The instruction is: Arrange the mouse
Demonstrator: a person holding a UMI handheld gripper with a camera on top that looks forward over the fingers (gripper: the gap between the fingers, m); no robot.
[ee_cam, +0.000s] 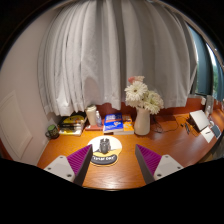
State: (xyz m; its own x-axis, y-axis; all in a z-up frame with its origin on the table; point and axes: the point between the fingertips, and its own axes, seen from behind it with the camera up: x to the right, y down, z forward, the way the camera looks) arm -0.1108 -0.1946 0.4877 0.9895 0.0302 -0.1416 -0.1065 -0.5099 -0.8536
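A small dark mouse point(105, 146) sits upright on a round mouse pad point(104, 156) with a white, yellow and black print. The pad lies on the wooden desk point(170, 150), just ahead of my gripper point(112, 162). My gripper's fingers point(80, 159) with purple pads are open and empty, one at each side of the pad's near edge. The mouse is a little beyond the fingertips, between their lines.
A white vase of flowers point(141, 108) stands behind the pad at the right. A blue book point(117, 126), a white cup point(94, 117) and a small plant point(52, 131) stand at the back left. A laptop-like device point(205, 124) is at the far right. White curtains point(110, 50) hang behind the desk.
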